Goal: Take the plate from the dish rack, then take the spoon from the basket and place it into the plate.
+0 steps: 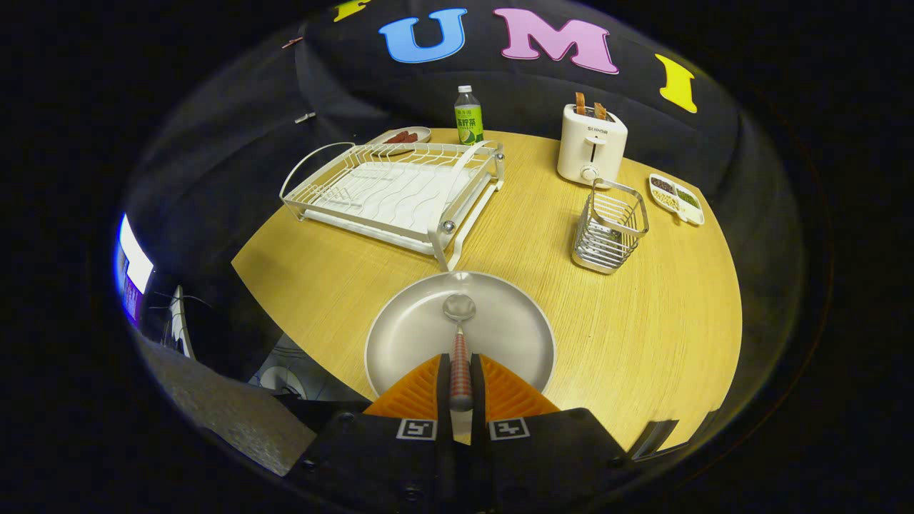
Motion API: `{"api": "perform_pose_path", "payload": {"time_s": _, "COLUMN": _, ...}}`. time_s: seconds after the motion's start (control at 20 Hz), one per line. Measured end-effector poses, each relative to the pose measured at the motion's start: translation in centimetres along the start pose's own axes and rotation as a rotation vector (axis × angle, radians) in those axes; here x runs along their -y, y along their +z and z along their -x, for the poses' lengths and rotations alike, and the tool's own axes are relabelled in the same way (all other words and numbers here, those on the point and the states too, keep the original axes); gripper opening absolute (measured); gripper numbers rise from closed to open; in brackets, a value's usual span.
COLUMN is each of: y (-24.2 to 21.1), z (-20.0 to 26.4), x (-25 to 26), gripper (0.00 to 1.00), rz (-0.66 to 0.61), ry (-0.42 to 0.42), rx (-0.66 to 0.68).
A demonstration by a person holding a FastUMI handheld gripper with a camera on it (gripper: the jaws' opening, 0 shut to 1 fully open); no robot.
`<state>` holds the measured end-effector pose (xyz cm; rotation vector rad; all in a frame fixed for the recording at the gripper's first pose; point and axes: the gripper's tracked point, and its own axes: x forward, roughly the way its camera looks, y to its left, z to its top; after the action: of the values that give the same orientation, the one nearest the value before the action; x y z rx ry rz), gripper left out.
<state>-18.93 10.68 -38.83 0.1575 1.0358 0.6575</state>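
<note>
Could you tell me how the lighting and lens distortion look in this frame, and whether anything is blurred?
Gripper view: even, soft light; fisheye bends the table edge and dish rack; mild sheen on the plate and the spoon held by the gripper; the basket and toaster stay sharp.

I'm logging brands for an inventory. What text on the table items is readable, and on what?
Bottle: label print too blurred to read.
Toaster: small front word, too small to read.
Tool, shut on the spoon over the plate: square markers, no words.
</note>
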Motion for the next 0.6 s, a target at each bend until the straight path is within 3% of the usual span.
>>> {"api": "perform_pose_path", "payload": {"time_s": 0.2, "y": -0.9, "z": -0.7, "x": 0.3, "gripper": 0.12, "rz": -0.034, "ry": -0.012, "rx": -0.028}}
{"api": "perform_pose_path", "payload": {"time_s": 0.6, "y": -3.0, "z": -2.3, "x": 2.1, "gripper": 0.19, "rz": -0.061, "ry": -0.113, "rx": -0.104}}
